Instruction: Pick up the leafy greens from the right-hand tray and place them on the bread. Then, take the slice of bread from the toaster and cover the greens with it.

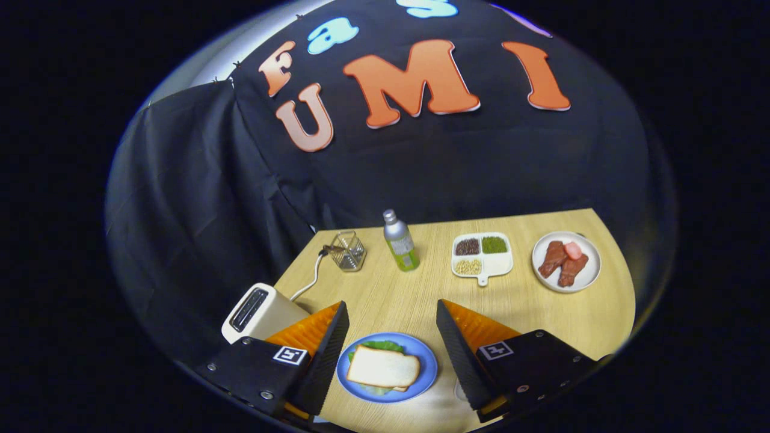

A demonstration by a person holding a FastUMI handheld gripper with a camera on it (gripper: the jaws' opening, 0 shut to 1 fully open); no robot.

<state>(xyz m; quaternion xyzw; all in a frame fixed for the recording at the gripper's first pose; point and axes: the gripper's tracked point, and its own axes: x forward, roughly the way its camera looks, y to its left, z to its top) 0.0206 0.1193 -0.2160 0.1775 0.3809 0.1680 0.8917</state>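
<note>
A blue plate point(424, 361) sits on the wooden table between my two fingers. On it lies a slice of white bread point(382, 367), flat, with leafy greens point(381, 346) peeking out from under its far edge and near edge. My gripper point(392, 313) is open, its fingers standing wide on either side of the plate and above it, with nothing held. The cream toaster point(260, 311) stands just left of the left finger; its slot looks dark.
Beyond the fingers stand a green bottle with a silver cap point(400, 242), a small wire basket point(348, 251) with the toaster's cord beside it, a white divided tray of grains point(482, 254), and a white plate with meat pieces point(566, 261).
</note>
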